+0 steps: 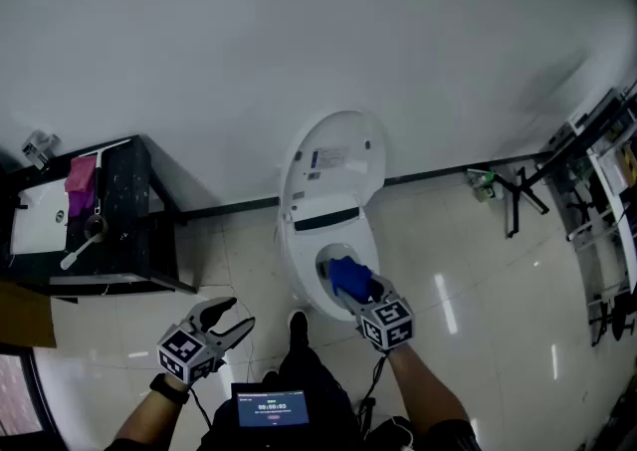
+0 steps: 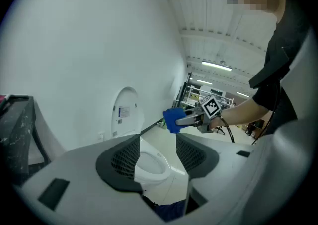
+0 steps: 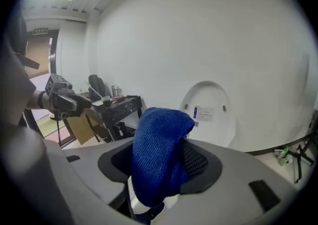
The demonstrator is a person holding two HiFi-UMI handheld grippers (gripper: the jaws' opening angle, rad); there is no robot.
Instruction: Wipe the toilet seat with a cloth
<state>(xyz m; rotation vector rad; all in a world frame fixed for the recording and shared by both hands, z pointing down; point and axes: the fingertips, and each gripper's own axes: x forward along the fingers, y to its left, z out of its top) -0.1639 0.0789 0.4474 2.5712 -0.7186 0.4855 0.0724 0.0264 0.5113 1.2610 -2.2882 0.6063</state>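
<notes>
The right gripper point(image 1: 355, 290) was clamped on the blue cloth point(image 1: 345, 275), held over the toilet seat's point(image 1: 302, 285) near-right edge. The left gripper point(image 1: 240, 314) hung with its jaws apart and empty. A good wipe probably meant pressing the cloth flat and following the rim.
</notes>
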